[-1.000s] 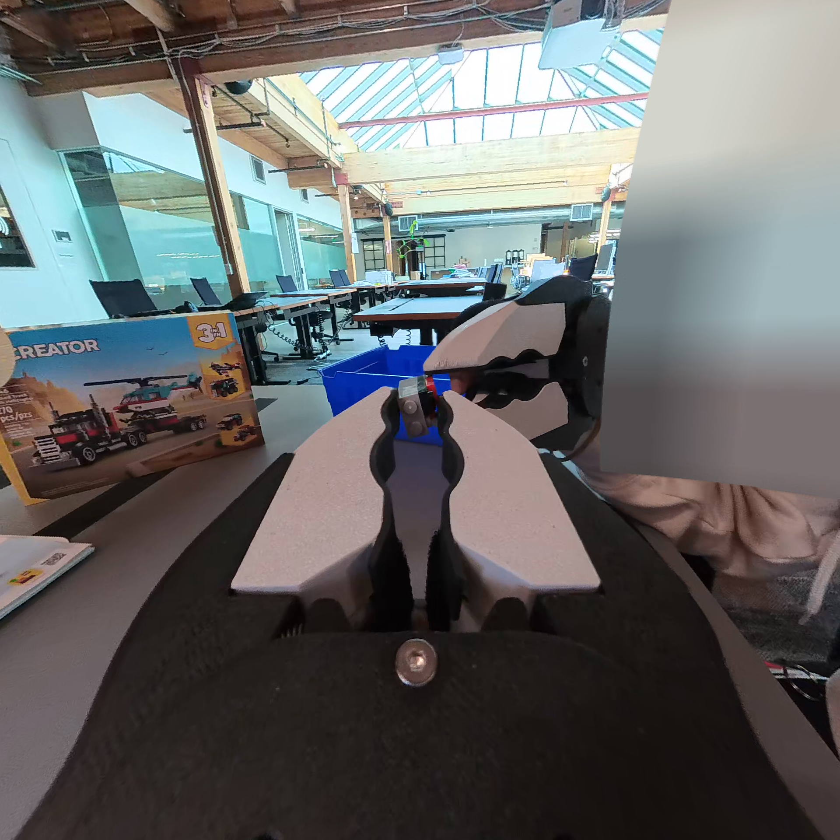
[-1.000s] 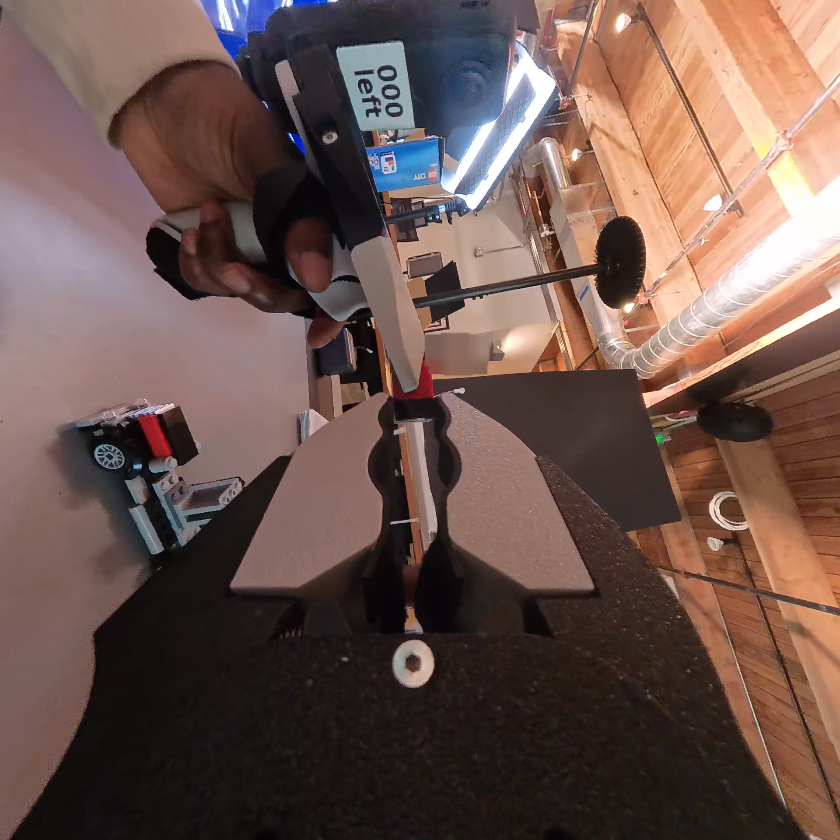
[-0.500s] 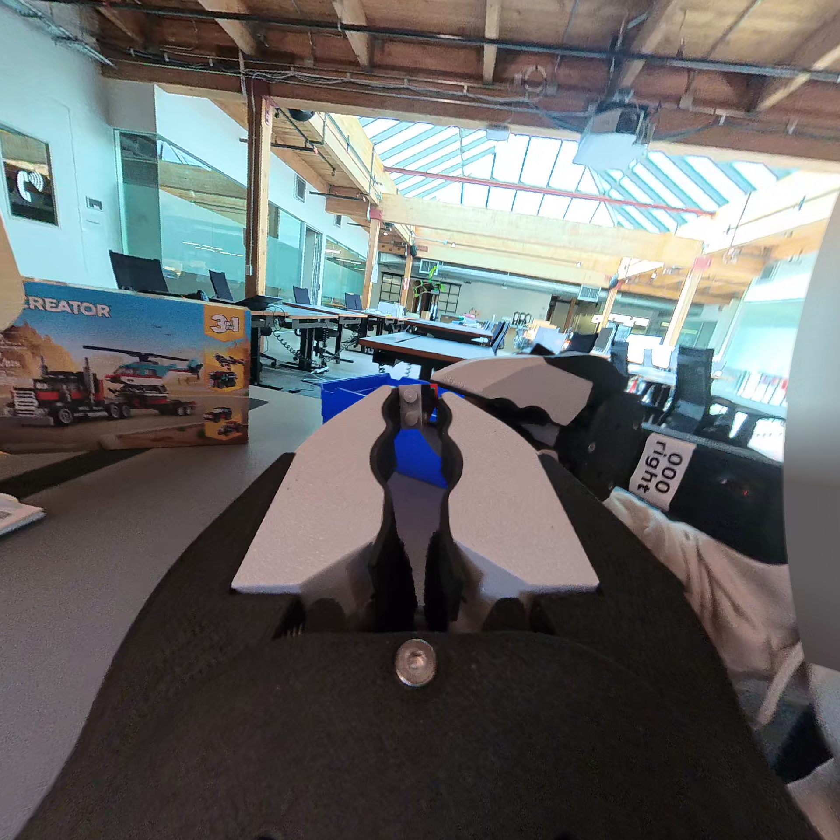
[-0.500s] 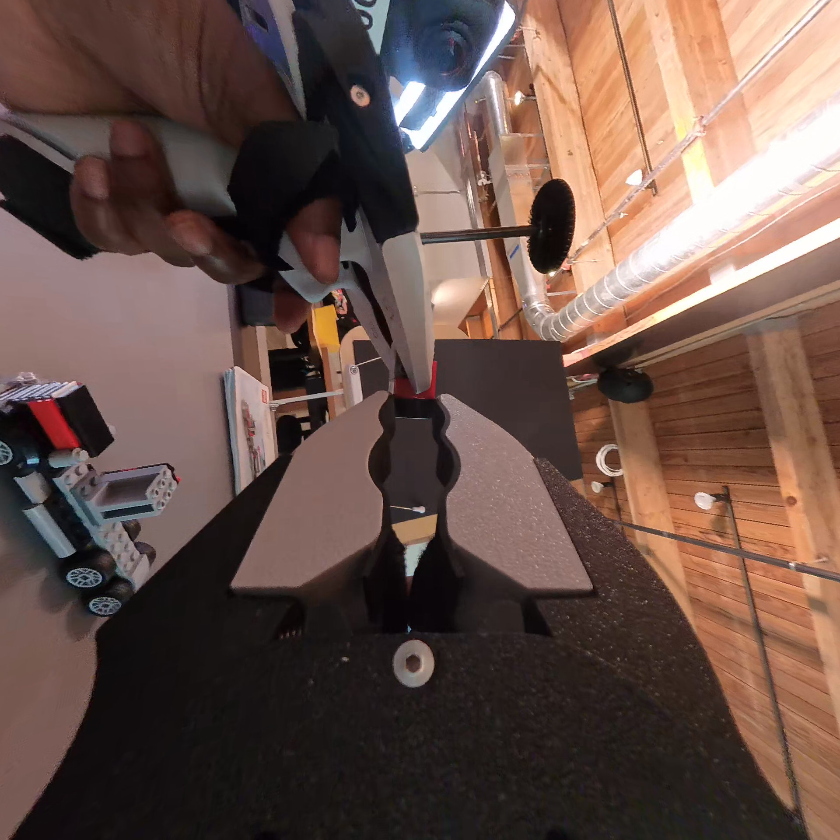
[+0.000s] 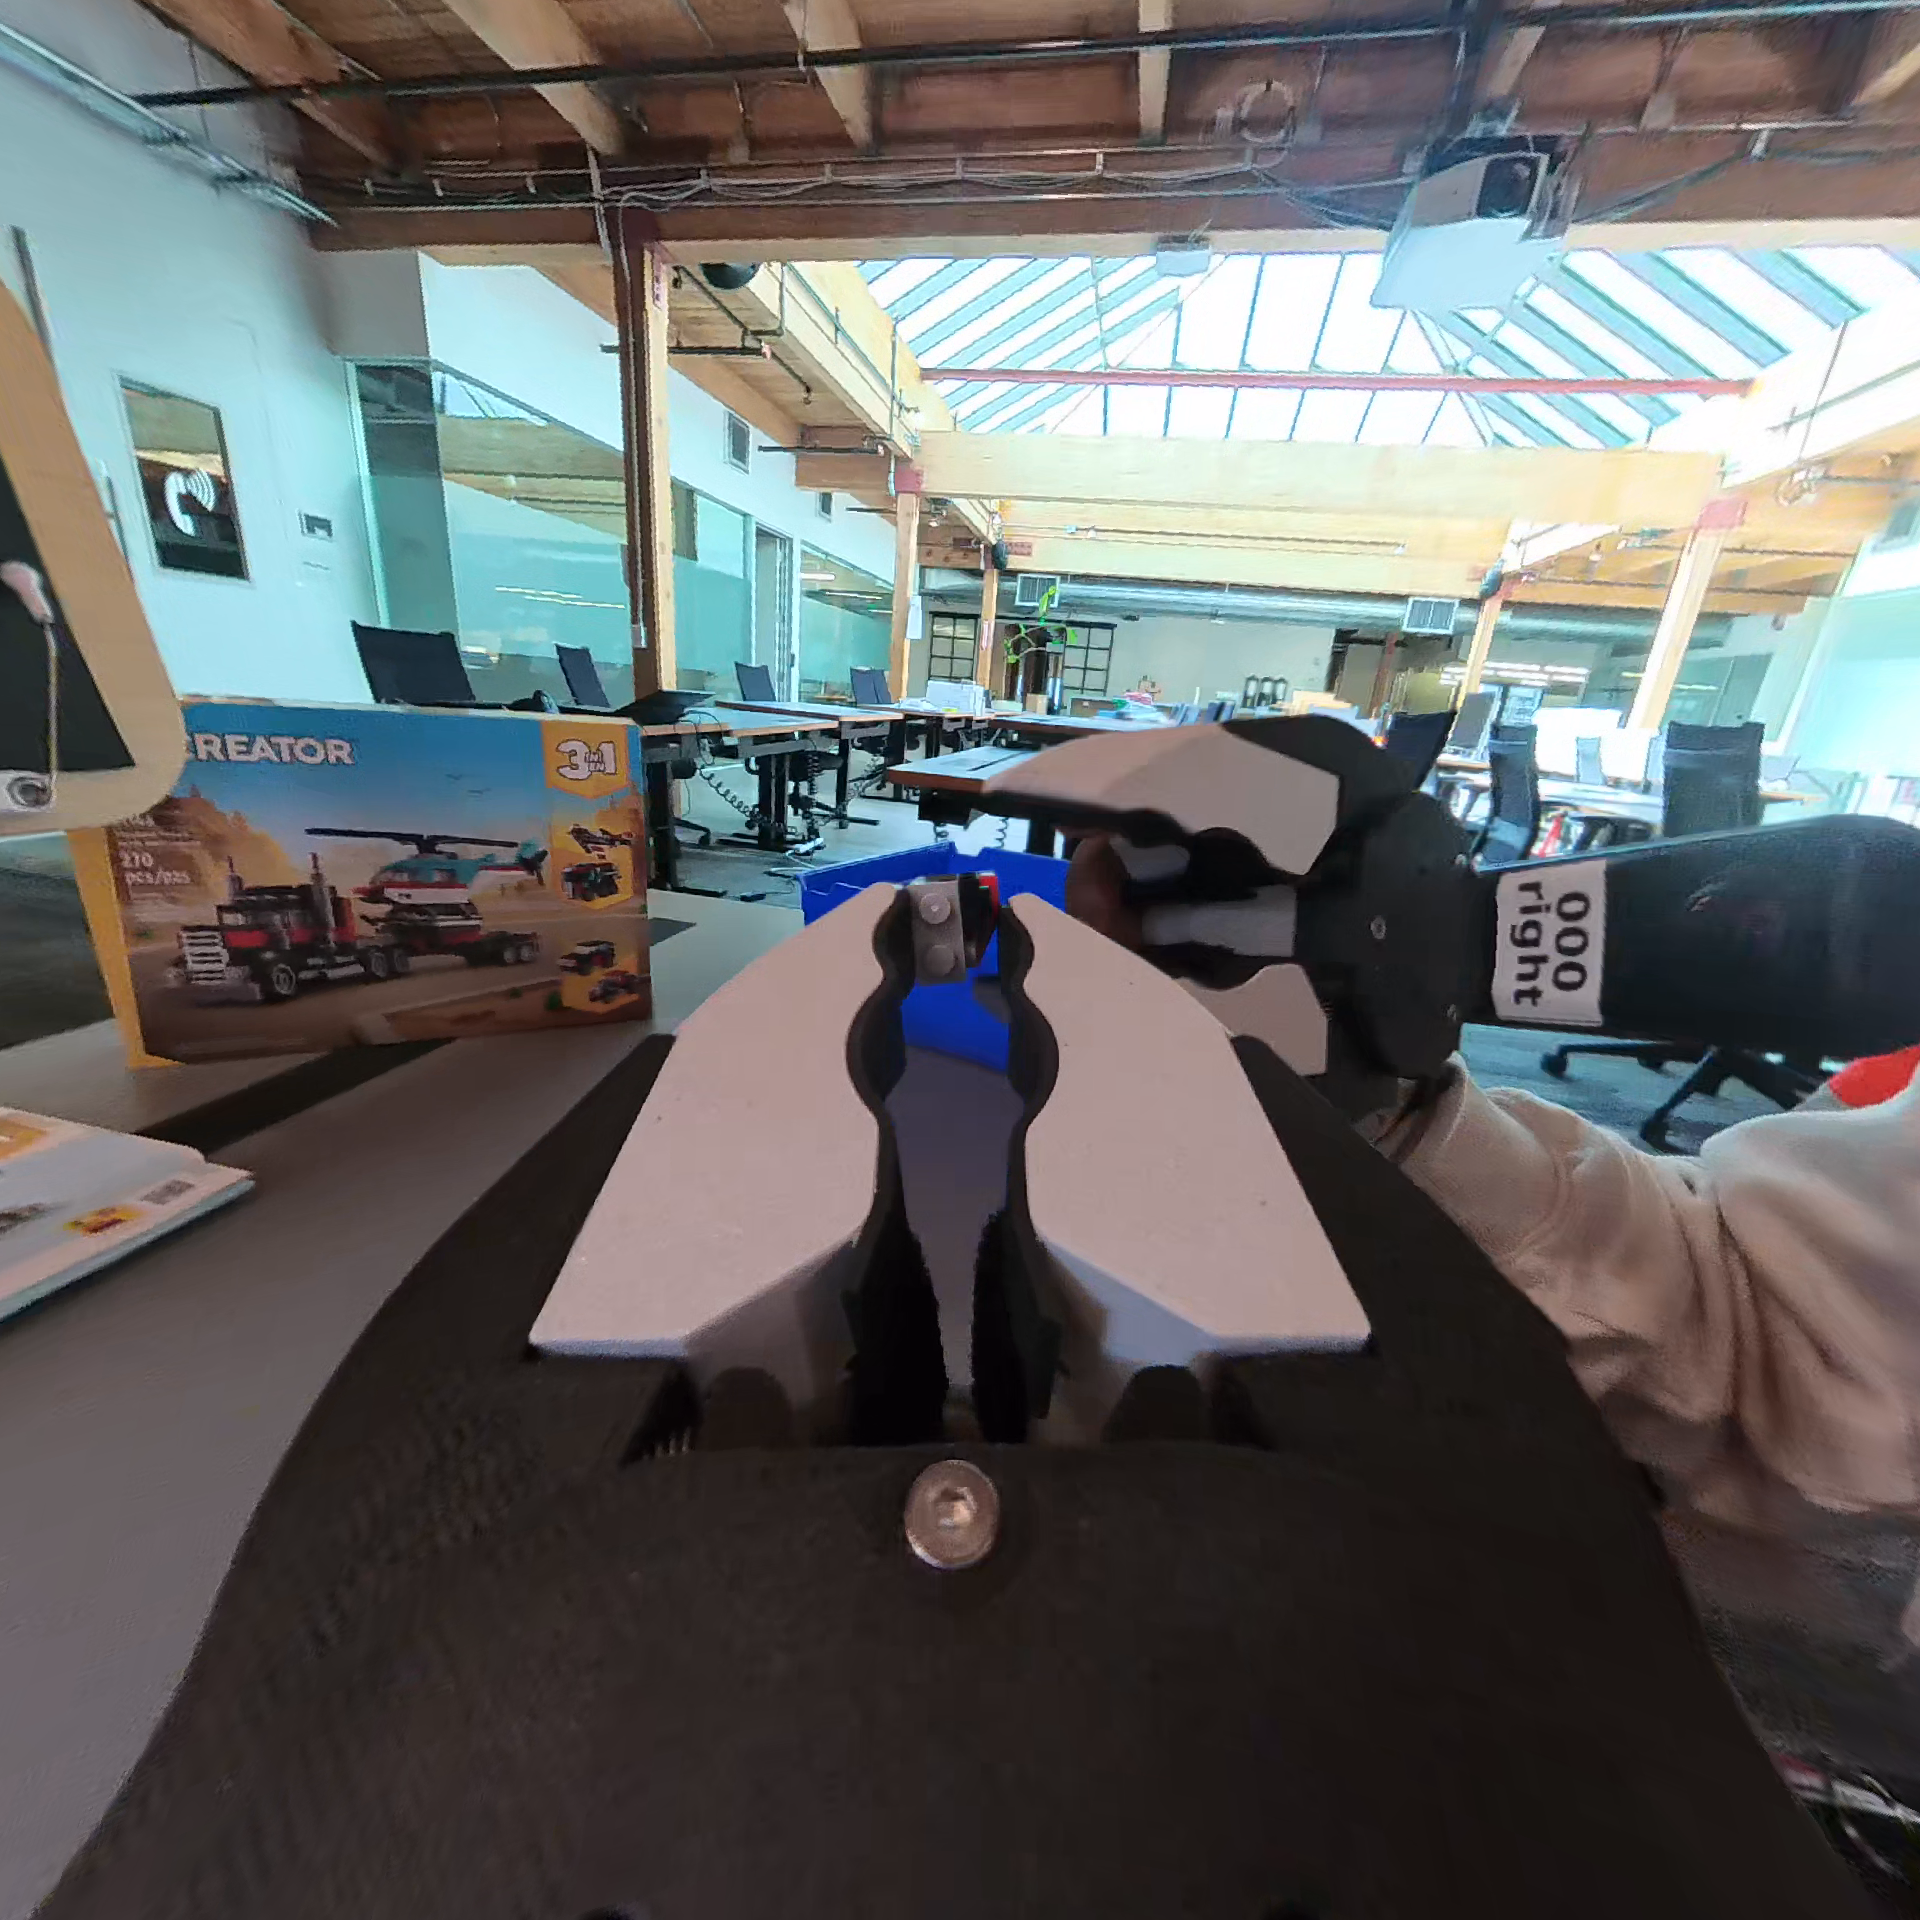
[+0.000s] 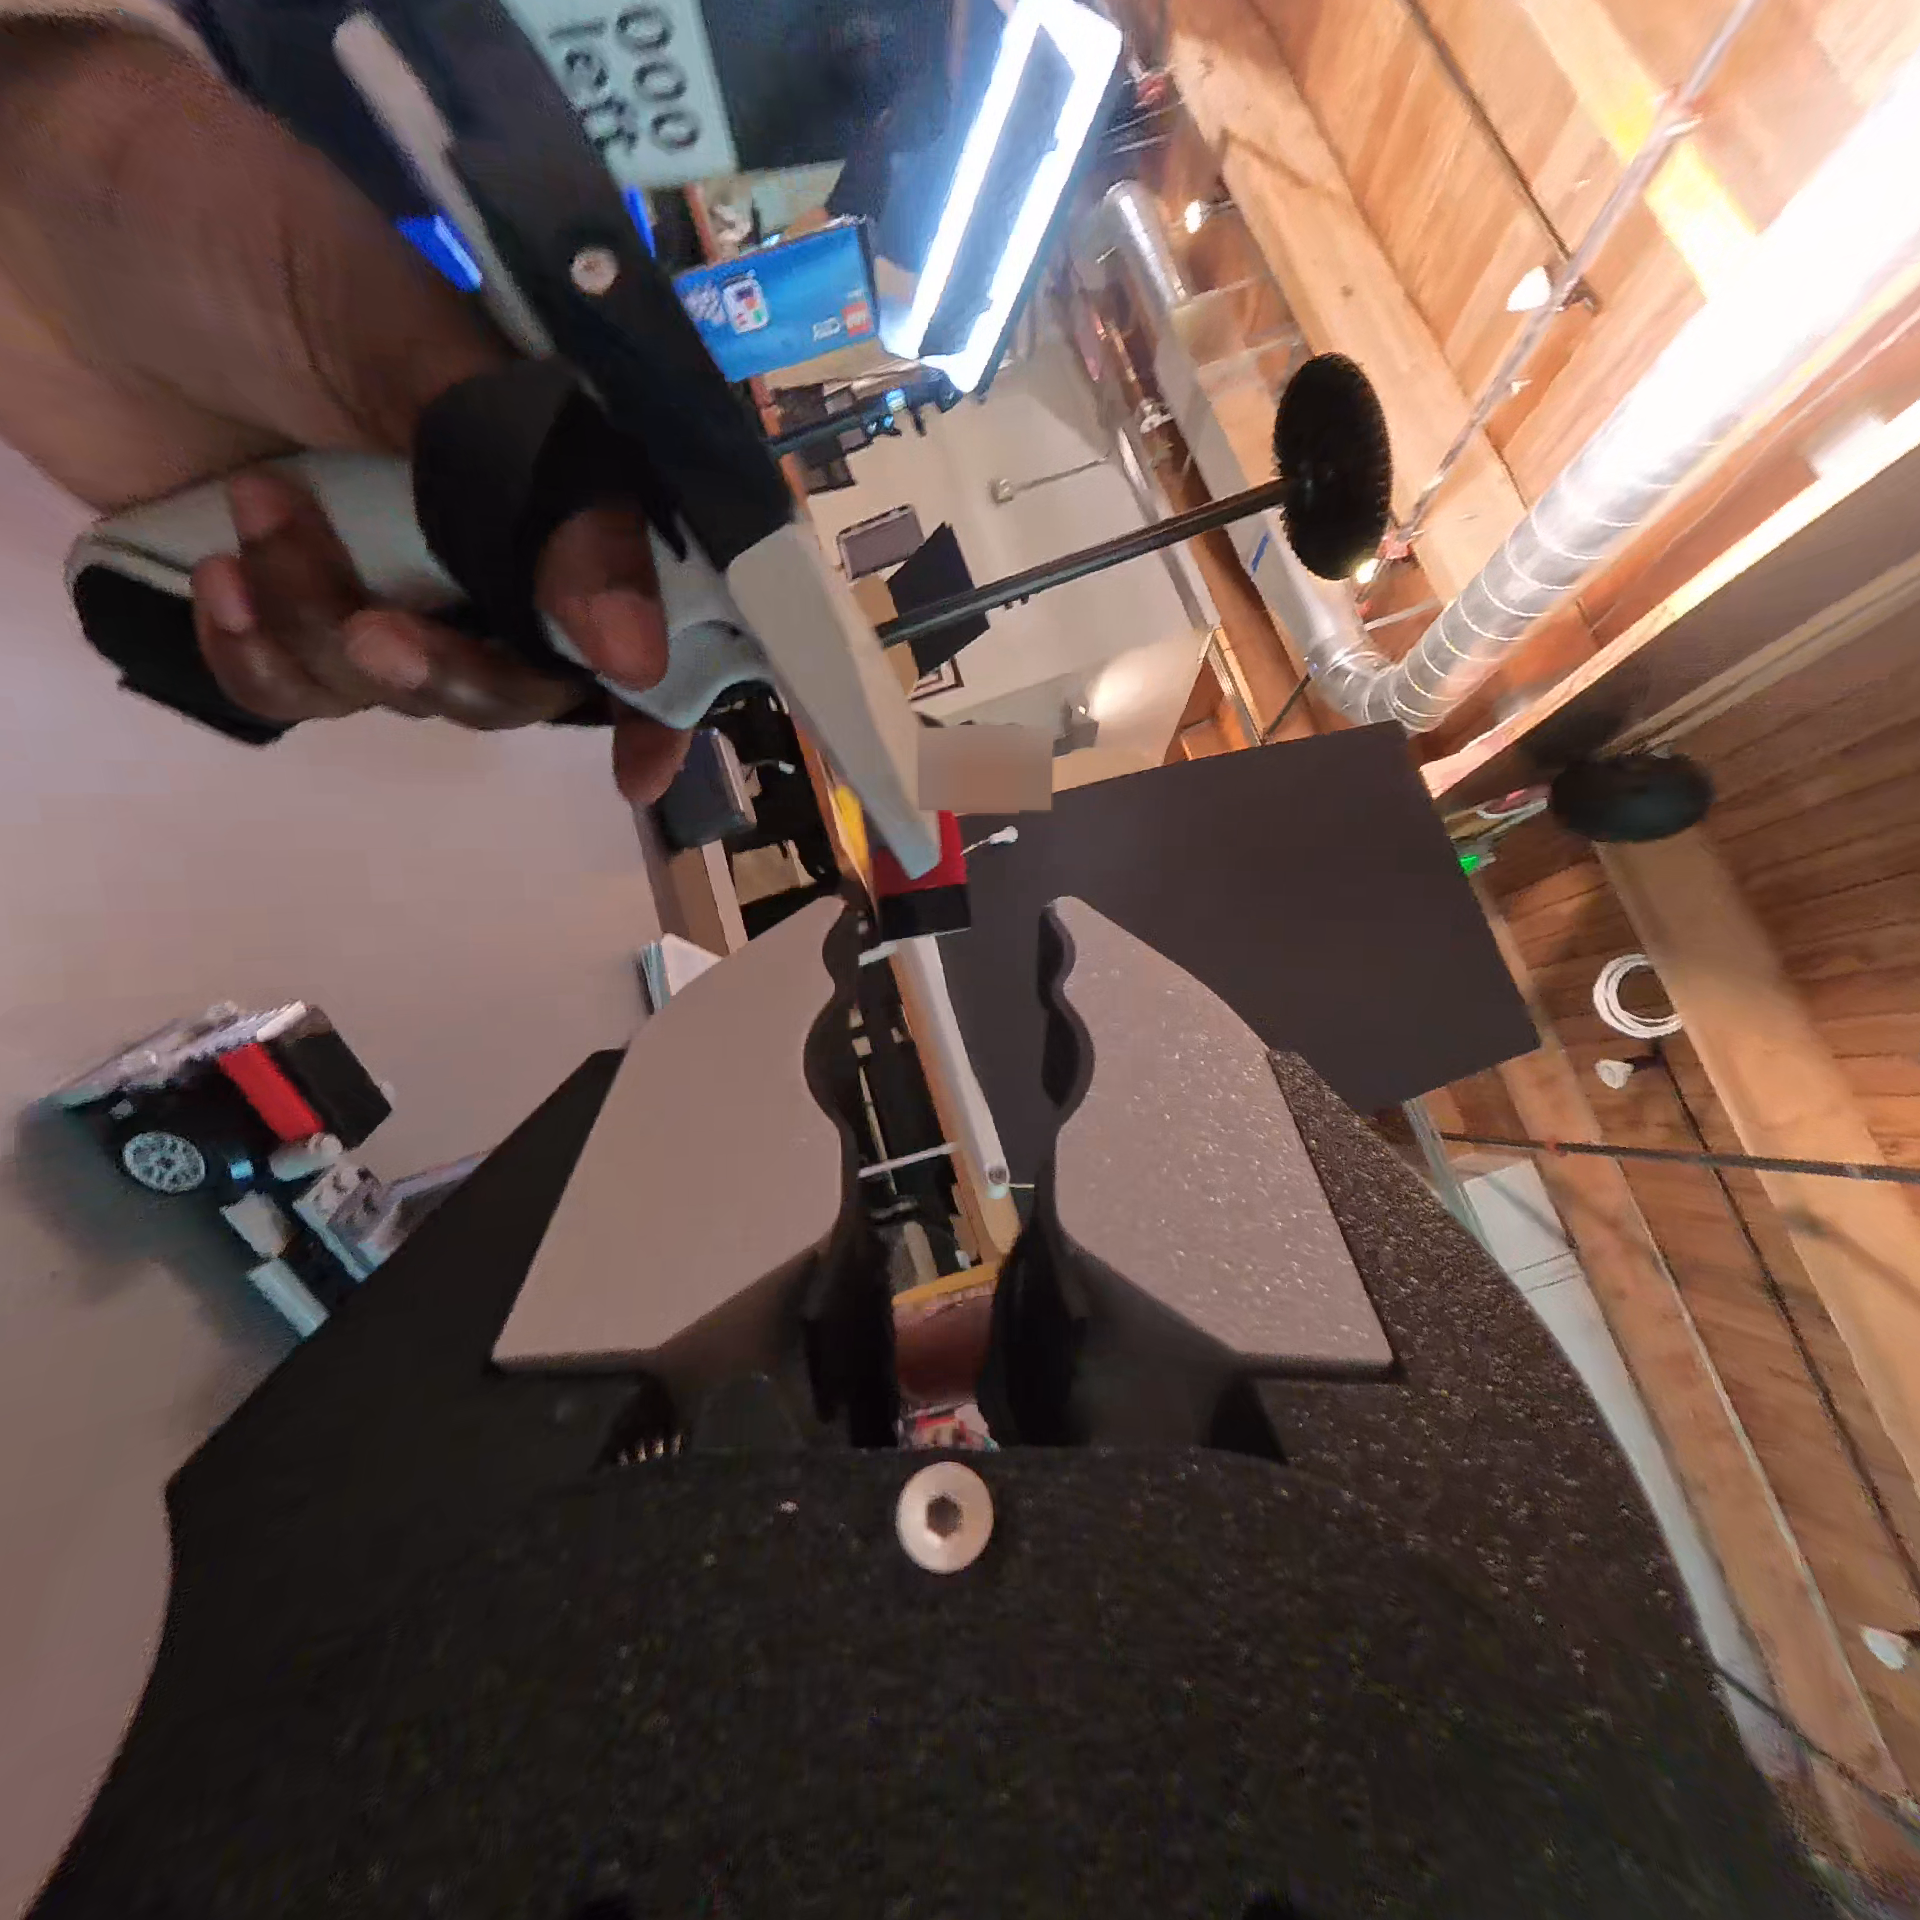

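My left gripper [image 5: 954, 914] is clenched on a small brick assembly [image 5: 940, 928] — grey studded plate, with black and red behind — held above the grey table [image 5: 135, 1455]. My right gripper [image 6: 951, 920] stands released, pads apart, the assembly's black end [image 6: 925, 902] just off its tip. Behind: a blue bin [image 5: 940, 1029] (rim close) and a toy box [image 5: 364, 883] well left; a brick truck [image 6: 223, 1112] sits apart.

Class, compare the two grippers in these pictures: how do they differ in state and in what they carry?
The left gripper has its fingers closed on a small grey, black and red brick assembly; the right gripper stands open and holds nothing. The left points level, the right is rolled sideways. Both have grey fingers on black bodies.
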Demonstrator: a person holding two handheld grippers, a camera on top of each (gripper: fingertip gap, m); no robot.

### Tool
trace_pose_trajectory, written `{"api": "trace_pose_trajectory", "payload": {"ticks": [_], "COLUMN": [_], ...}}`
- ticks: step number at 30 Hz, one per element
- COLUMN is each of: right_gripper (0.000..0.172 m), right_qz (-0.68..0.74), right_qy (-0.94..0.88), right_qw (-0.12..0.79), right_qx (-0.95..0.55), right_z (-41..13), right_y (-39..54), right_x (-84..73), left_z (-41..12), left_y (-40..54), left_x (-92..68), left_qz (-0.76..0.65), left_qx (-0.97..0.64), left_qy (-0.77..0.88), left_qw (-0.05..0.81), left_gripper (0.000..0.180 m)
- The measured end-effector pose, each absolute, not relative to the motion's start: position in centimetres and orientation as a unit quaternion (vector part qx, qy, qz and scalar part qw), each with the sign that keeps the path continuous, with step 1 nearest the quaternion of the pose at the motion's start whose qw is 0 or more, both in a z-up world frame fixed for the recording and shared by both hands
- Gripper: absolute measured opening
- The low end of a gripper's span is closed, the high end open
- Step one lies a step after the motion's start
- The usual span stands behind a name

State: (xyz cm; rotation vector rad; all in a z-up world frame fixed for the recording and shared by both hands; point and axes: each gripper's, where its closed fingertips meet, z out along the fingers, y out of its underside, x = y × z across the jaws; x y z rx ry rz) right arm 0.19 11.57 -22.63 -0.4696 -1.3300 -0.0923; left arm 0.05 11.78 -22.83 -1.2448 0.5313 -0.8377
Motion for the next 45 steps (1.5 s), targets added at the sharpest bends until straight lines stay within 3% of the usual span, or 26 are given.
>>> {"api": "trace_pose_trajectory", "payload": {"ticks": [5,23,30,38,42,45], "right_gripper": [0.018,0.017,0.017,0.017,0.017,0.017], "right_qz": [-0.11,-0.298,-0.088,0.192,0.216,0.127], "right_qy": [-0.612,-0.55,-0.587,-0.525,-0.487,-0.467], "right_qw": [0.757,0.768,0.778,0.778,0.765,0.727], "right_qx": [-0.203,-0.136,-0.205,-0.287,-0.361,-0.487], "right_z": [-23.1,-22.2,-22.6,-19.5,-17.3,-16.9], "right_y": [11.9,11.3,11.4,11.9,14.5,18.7], "right_x": [-0.2,-0.4,-0.3,2.6,6.1,12.2], "left_z": [-23.0,-22.0,-22.0,-22.7,-23.5,-24.1], "left_y": [11.6,11.6,11.7,12.8,13.1,13.4], "left_x": [0.5,-0.3,-0.6,-2.3,-1.9,-2.0], "left_qz": [-0.359,-0.543,-0.489,-0.435,-0.458,-0.469], "left_qx": [-0.56,-0.554,-0.542,-0.54,-0.549,-0.554], "left_qy": [0.252,0.083,0.124,0.133,0.128,0.119], "left_qw": [0.703,0.625,0.672,0.708,0.687,0.678], "left_gripper": [0.015,0.015,0.015,0.015,0.015,0.015]}}
